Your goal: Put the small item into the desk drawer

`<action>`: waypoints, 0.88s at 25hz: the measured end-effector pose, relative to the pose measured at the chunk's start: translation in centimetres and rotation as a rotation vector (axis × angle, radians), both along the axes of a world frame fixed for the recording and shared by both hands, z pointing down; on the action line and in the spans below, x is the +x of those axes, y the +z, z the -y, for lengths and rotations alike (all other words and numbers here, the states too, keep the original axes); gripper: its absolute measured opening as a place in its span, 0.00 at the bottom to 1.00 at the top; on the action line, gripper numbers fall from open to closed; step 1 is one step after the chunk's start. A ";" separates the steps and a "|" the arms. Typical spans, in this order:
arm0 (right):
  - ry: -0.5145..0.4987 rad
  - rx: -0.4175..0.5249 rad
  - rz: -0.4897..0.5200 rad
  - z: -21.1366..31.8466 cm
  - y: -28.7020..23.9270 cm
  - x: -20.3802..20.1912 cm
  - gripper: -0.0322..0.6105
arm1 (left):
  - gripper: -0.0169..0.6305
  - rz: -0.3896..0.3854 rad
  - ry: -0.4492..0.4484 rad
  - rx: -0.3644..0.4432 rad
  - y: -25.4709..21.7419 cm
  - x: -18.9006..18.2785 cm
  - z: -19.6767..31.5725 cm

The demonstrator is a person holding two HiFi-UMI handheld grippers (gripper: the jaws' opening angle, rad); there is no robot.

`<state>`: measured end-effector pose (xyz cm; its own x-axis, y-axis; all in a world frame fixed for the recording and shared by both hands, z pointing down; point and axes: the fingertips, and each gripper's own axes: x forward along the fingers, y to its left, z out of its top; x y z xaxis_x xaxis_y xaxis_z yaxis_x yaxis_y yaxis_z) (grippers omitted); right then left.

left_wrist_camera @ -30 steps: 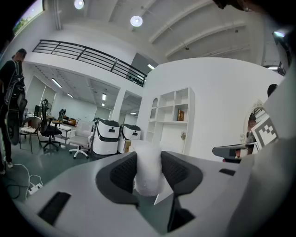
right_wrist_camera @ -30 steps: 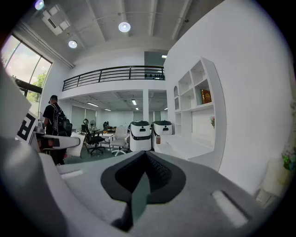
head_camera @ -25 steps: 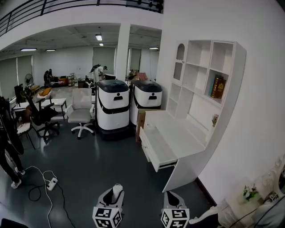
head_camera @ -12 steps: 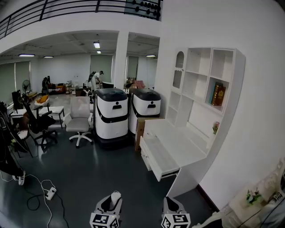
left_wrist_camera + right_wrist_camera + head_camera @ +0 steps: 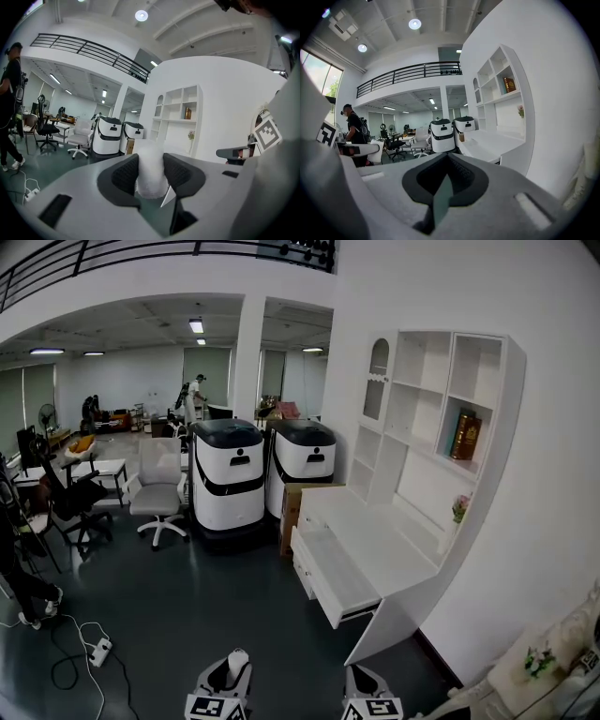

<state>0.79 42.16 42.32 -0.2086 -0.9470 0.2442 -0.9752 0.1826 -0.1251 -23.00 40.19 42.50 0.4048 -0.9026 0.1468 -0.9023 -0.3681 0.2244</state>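
A small white foam-like cylinder (image 5: 150, 174) stands upright between the dark pads of my left gripper (image 5: 150, 158), which is shut on it. In the head view that gripper (image 5: 233, 673) sits at the bottom edge with the white item (image 5: 238, 660) poking up. My right gripper (image 5: 368, 682) is beside it at the bottom edge. In its own view the right gripper (image 5: 449, 159) has its jaws together with nothing between them. The white desk (image 5: 389, 542) stands ahead on the right, its drawer (image 5: 330, 579) pulled open toward the room. Both grippers are well short of the drawer.
Two white-and-black machines (image 5: 228, 476) (image 5: 302, 456) stand left of the desk, with a cardboard box (image 5: 292, 507) between them and it. A white office chair (image 5: 157, 488) and a power strip with cable (image 5: 97, 651) are on the dark floor. A shelf unit (image 5: 441, 399) rises over the desk.
The head view has shifted a little and both grippers sit lower in the frame. The left gripper still holds the white item.
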 end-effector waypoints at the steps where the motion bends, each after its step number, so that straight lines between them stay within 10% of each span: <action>1: 0.001 -0.003 0.003 1.1 0.2 0.1 0.06 | 0.28 0.000 -0.003 -0.002 0.2 0.1 1.1; 22: -0.006 0.009 0.007 26.8 -1.4 4.1 0.06 | 0.28 -0.012 0.006 0.040 -1.9 4.3 25.7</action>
<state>4.89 15.31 40.94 -0.2163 -0.9479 0.2340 -0.9731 0.1900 -0.1302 -18.66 14.47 40.56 0.4119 -0.9051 0.1053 -0.8972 -0.3827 0.2203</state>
